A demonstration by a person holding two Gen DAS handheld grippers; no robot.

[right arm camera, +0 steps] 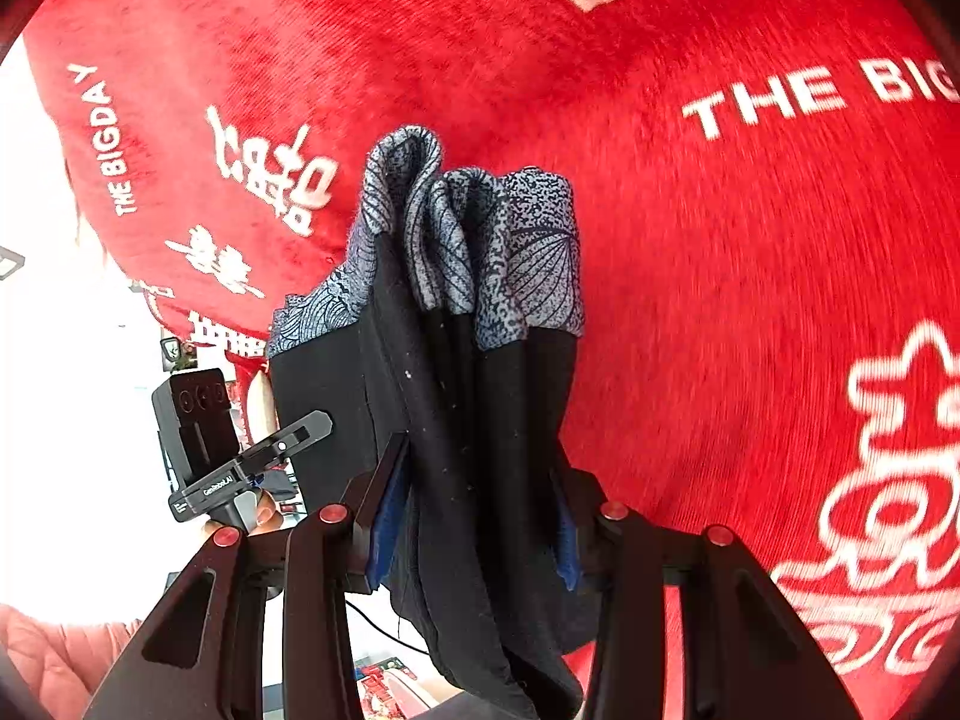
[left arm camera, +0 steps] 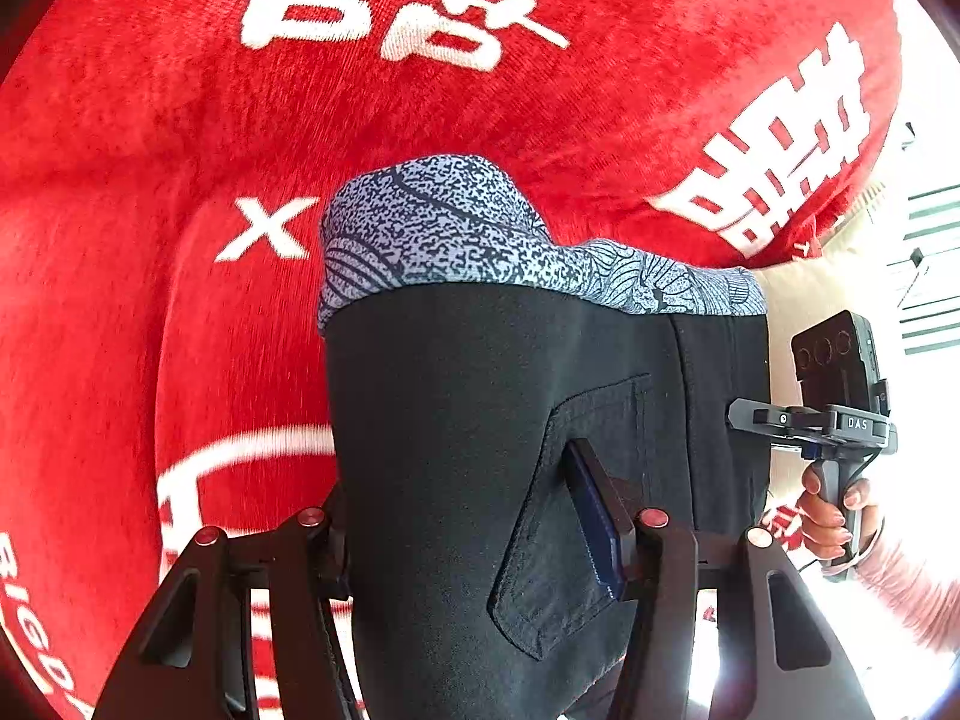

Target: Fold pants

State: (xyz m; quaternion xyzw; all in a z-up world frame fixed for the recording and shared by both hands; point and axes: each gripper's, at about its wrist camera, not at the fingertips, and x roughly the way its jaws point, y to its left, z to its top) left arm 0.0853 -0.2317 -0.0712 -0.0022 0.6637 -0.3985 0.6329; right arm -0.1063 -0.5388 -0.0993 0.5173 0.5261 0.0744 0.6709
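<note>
You are holding the pants (left arm camera: 480, 420) up in the air over the red blanket (left arm camera: 150, 150). The pants are black, with a blue patterned band (left arm camera: 456, 228) at the far end. They hang between your two tools and do not look like they are lying flat on the blanket.

To do this step well, keep both tools level and pull the cloth gently tight, so the edge stays straight. Then bring the pants down slowly and lay them smooth on the blanket. Try not to let one side droop, or the fold may come out crooked.

Your left gripper (left arm camera: 480, 516) is closed partway, squeezing a wide flat piece of the pants near the pocket (left arm camera: 576, 516). The blue pad (left arm camera: 594, 516) presses right on the cloth.

Your right gripper (right arm camera: 480, 516) is also closed partway. It pinches a thick bunch of the pants, with many folds stacked together between its two fingers.
</note>
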